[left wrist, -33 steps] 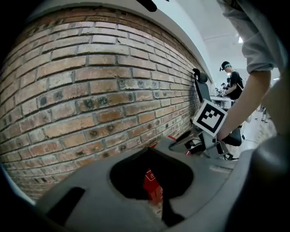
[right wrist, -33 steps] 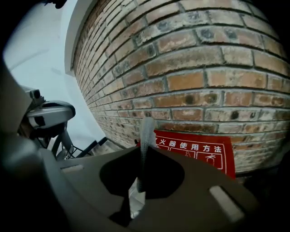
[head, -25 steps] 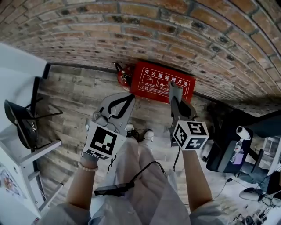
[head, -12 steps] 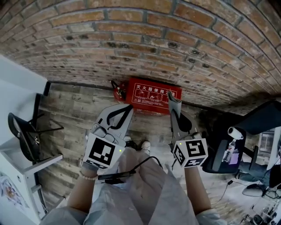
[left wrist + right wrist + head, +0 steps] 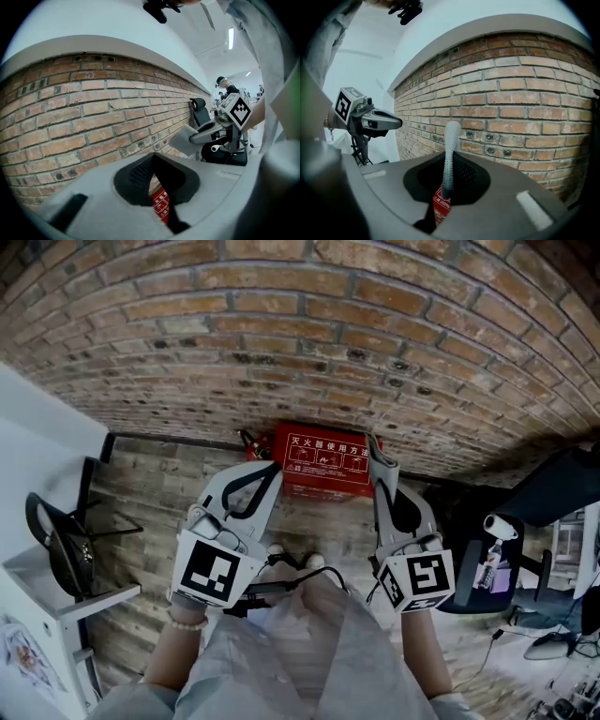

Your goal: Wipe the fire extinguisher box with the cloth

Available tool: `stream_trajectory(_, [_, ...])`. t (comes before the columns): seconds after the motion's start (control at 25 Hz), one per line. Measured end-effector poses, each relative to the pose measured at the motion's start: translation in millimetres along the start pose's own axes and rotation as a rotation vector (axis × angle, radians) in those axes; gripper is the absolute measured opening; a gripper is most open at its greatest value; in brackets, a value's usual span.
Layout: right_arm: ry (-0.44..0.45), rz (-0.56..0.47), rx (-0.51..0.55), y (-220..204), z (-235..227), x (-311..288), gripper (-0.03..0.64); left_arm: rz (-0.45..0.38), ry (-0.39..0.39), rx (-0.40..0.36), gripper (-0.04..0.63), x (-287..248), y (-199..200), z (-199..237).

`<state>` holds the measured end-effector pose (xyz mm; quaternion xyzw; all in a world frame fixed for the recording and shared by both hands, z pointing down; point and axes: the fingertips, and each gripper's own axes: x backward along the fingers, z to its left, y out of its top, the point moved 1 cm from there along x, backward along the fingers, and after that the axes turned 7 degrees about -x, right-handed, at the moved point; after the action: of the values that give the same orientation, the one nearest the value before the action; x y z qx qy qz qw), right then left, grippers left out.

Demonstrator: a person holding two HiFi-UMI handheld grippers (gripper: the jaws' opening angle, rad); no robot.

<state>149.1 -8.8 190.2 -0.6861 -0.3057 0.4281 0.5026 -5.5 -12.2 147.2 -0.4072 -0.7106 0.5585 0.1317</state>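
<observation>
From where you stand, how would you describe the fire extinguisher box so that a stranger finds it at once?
Follow the brick wall down to where it meets the wooden floor. There, against the wall's foot, stands the fire extinguisher box. It is a rectangular red case with white print, unlike the small rounded red extinguisher at its left end.

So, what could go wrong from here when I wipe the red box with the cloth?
1. The cloth sticks far out of the right gripper, so pressing it on the box might fold it or pull it loose.
2. A fire extinguisher sits close beside the box's left end; a wide stroke there could knock it.
</observation>
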Motion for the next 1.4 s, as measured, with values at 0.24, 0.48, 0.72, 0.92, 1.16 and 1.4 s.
stream_trajectory(0.24, [0.01, -0.017, -0.002, 12.1, 7.0, 13.8, 0.018, -0.016, -0.01, -0.04, -0.003, 6.5, 15.7, 1.0])
stream_trajectory(0.48, [0.028, -0.015, 0.01, 13.9, 14.9, 18.8, 0.018, -0.025, 0.002, -0.028, -0.003, 11.3, 15.9, 1.1])
stream_trajectory(0.72, [0.044, -0.003, 0.014, 14.4, 19.0, 15.7, 0.018, -0.013, 0.016, -0.001, -0.003, 13.1, 9.1, 2.3])
stream_trajectory(0.92, [0.051, 0.005, 0.029, 16.0, 21.7, 10.2, 0.018, -0.004, 0.015, 0.015, -0.003, 11.6, 4.8, 1.8])
stream_trajectory(1.16, [0.048, 0.001, 0.031, 20.0, 22.8, 5.4, 0.018, -0.008, 0.013, 0.022, -0.003, 10.0, 4.3, 4.3])
stream_trajectory(1.4, [0.042, 0.0, 0.028, 21.3, 20.5, 2.3, 0.018, -0.012, 0.009, 0.019, -0.003, 6.6, 3.5, 4.9])
